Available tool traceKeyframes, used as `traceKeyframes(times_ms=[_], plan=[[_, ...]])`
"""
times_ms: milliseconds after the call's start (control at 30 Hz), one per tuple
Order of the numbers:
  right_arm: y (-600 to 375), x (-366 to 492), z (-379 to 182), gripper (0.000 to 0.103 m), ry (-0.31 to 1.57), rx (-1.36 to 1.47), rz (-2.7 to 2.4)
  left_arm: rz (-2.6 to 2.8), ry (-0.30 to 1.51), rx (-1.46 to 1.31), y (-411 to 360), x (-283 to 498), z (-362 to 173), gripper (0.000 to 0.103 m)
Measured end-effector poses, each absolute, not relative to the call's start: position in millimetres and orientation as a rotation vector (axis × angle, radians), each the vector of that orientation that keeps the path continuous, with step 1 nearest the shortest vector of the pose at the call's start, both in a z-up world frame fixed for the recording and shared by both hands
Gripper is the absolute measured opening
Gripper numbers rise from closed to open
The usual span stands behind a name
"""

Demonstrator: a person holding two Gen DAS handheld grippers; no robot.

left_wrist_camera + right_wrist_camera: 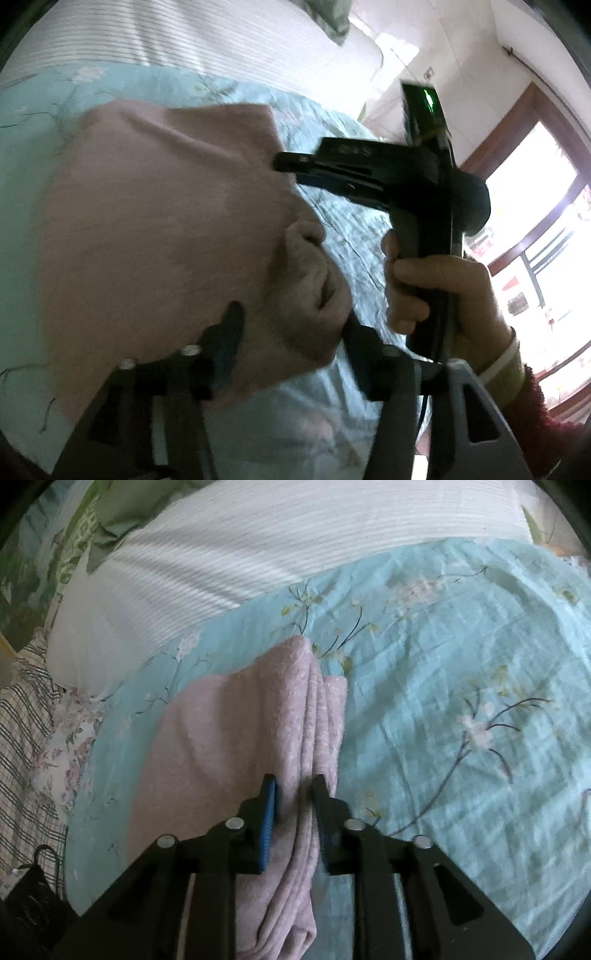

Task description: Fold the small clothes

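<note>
A pink fleece garment (159,229) lies partly lifted over a light blue floral sheet (351,236). My left gripper (291,321) has its jaws wide apart around the garment's bunched near edge, with cloth between the fingers. My right gripper (293,786) is shut on a gathered fold of the same garment (236,738), its blue pad pressed against the cloth. The right gripper also shows in the left wrist view (284,164), held in a hand at the garment's right edge.
A white ribbed blanket (229,554) lies across the far side of the bed. Green patterned pillows (55,554) sit at the far left, and a checked cloth (26,738) at the left edge. A bright window (535,229) is at the right.
</note>
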State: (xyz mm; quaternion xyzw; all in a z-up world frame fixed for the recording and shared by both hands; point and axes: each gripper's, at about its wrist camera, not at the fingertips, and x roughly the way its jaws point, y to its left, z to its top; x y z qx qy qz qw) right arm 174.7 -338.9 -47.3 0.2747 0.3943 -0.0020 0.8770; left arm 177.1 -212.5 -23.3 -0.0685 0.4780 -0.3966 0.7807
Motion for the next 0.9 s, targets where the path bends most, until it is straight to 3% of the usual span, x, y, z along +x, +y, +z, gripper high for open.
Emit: traceKeyframes(times_ms=[67, 167, 467, 700, 800, 900], plan=[[-340, 166, -43, 0.057, 0.799, 0.59, -0.025, -0.839, 1.017, -0.177, -192, 173, -17, 0.067], [-345, 154, -44, 0.064, 0.76, 0.664, -0.013, -0.786, 1.009, -0.212, -165, 179, -12, 0.078], [-349, 152, -75, 0.065, 0.788, 0.852, 0.103, -0.612, 1.099, -0.42, -97, 261, -44, 0.079], [-348, 172, -88, 0.066, 0.836, 0.878, 0.174, -0.671, 1.189, -0.542, -108, 325, -81, 0.079], [-346, 180, -91, 0.066, 0.847, 0.856, 0.199, -0.705, 1.213, -0.568, -120, 336, -94, 0.072], [-342, 190, -91, 0.064, 0.873, 0.816, 0.219, -0.71, 1.206, -0.576, -127, 348, -103, 0.05]])
